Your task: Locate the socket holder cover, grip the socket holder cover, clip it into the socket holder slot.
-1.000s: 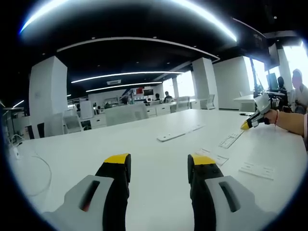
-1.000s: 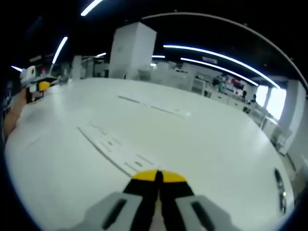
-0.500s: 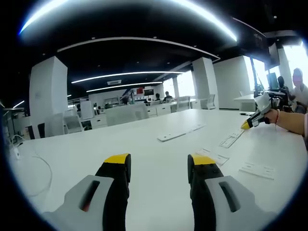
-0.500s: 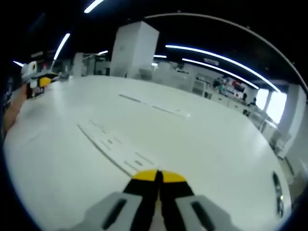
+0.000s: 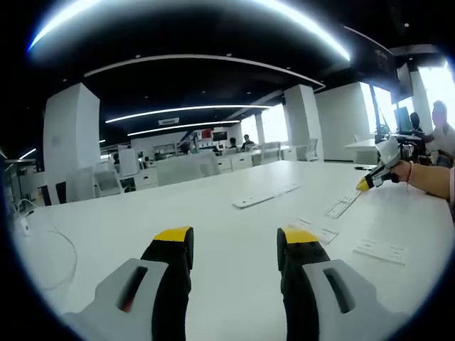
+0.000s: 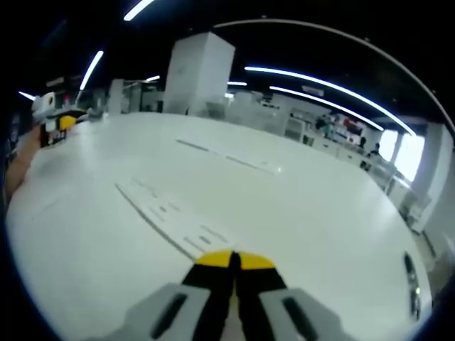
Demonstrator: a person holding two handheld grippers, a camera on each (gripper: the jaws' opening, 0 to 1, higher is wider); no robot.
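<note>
My left gripper [image 5: 236,238] hovers open over the white table [image 5: 213,227] with nothing between its yellow-tipped jaws. Beyond it lie a long white socket strip [image 5: 264,197], a second strip [image 5: 341,206] and two small flat white pieces [image 5: 316,231] [image 5: 380,250]. The right gripper [image 5: 371,182] is held low at the far right by a hand. In the right gripper view, my right gripper [image 6: 233,261] is shut, with nothing visible in it. It sits just short of the near end of a long white strip [image 6: 170,215]. Another thin strip [image 6: 227,159] lies farther off.
A white cable [image 5: 53,245] curls on the table at the left. A dark object [image 6: 411,278] sits near the table's right edge. A person sits at the far right, behind the hand. Office desks and white pillars stand beyond the table.
The right gripper view has shifted very slightly with the hand. Nothing on the table has moved, and both grippers keep their state.
</note>
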